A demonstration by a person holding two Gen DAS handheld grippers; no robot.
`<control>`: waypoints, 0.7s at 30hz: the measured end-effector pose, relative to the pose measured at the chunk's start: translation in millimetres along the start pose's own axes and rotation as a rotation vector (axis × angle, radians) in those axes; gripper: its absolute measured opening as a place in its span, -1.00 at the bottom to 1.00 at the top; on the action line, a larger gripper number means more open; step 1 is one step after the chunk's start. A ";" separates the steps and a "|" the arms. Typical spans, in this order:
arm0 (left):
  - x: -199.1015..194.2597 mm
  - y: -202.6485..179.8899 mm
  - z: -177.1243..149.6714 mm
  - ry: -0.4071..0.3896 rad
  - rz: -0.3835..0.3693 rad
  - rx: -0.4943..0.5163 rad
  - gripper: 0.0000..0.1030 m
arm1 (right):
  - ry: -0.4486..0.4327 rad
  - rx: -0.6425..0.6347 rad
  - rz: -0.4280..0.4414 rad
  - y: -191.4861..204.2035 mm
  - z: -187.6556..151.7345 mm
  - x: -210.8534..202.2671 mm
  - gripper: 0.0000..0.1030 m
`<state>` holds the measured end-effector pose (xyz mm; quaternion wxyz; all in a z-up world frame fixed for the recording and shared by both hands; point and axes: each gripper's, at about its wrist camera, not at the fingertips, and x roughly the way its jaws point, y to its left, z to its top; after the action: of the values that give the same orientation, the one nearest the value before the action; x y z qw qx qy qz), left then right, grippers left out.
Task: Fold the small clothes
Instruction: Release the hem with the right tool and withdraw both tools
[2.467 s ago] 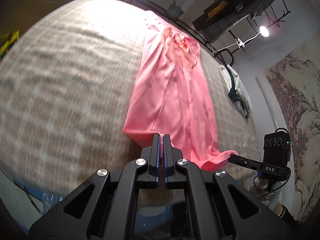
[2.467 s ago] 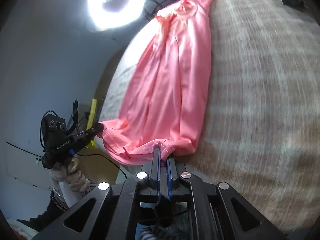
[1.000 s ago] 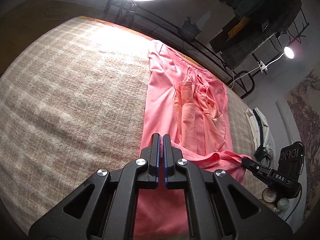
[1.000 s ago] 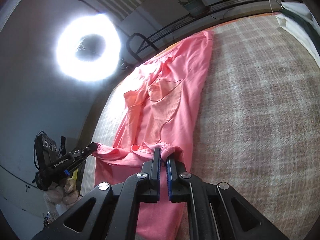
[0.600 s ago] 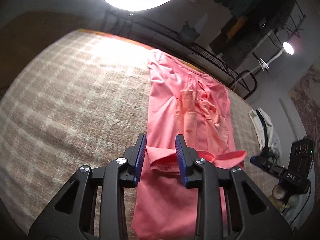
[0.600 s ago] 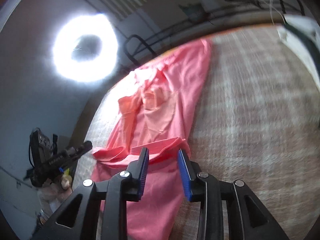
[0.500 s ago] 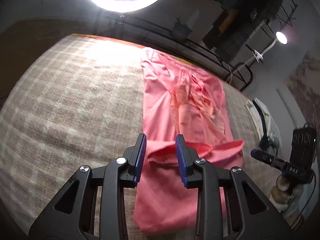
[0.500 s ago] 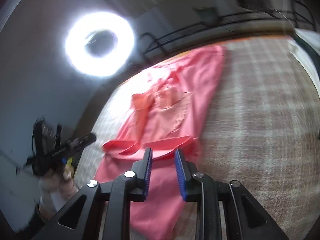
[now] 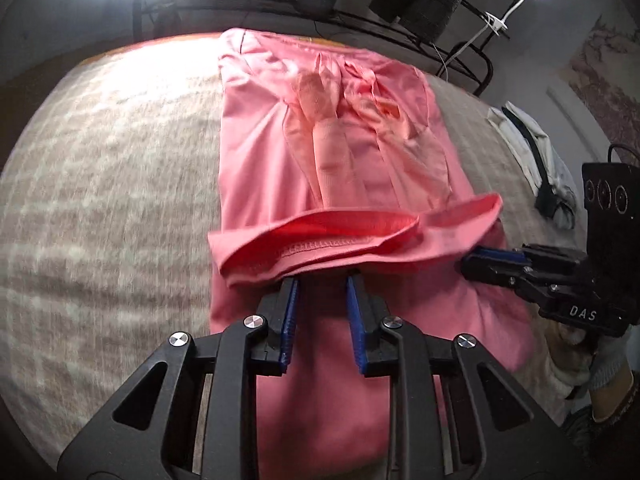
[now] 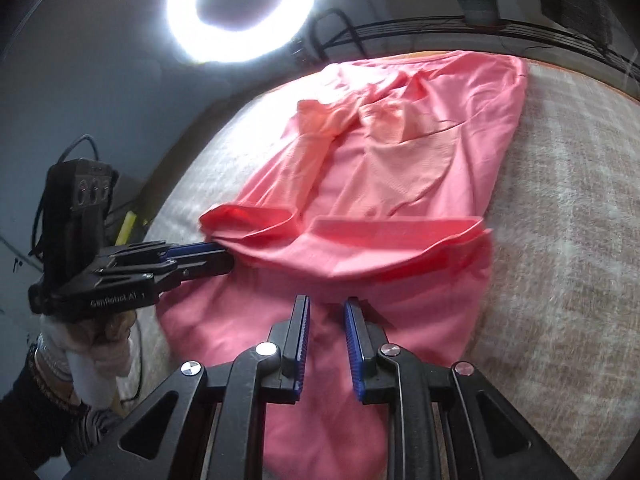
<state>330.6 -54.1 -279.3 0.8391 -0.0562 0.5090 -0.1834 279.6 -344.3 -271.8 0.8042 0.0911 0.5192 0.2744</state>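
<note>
A pink garment (image 9: 332,152) lies lengthwise on the beige checked blanket (image 9: 100,180). Its near end is folded back over it, and the hem (image 9: 320,240) forms a loose raised edge across the middle. My left gripper (image 9: 320,284) hovers just short of that hem with its jaws apart and closing, nothing between the pads. My right gripper (image 10: 326,304) stands the same way over the lower pink layer (image 10: 400,184), jaws closing on nothing. Each wrist view shows the other gripper at the fold's end: the right one (image 9: 476,260) and the left one (image 10: 216,256).
A white and dark pile of cloth (image 9: 536,160) lies on the blanket's right side. A bright ring light (image 10: 240,8) and a black metal rack (image 9: 440,40) stand behind the far edge. Gloved hands (image 9: 580,344) hold the grippers.
Both grippers carried the hem forward over the garment, then opened and let it drop. The hem now lies across the middle, and both grippers have drawn back slightly.
</note>
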 end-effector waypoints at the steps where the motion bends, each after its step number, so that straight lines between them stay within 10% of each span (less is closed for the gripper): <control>1: -0.6 1.6 4.9 -0.026 0.014 -0.008 -0.56 | -0.010 0.015 -0.006 -3.4 1.9 0.3 -0.65; 10: -5.0 28.7 25.4 -0.132 0.146 -0.097 -0.56 | -0.116 0.169 -0.164 -34.6 21.5 -15.0 -0.64; 21: -51.5 -7.2 -30.4 -0.122 0.111 0.118 -0.56 | -0.110 0.152 -0.167 -11.5 -11.8 -53.2 -0.36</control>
<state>280.8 -39.1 -248.8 0.8793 0.0106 0.4476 -0.1624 256.6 -384.0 -240.2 0.8423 0.1230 0.4994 0.1610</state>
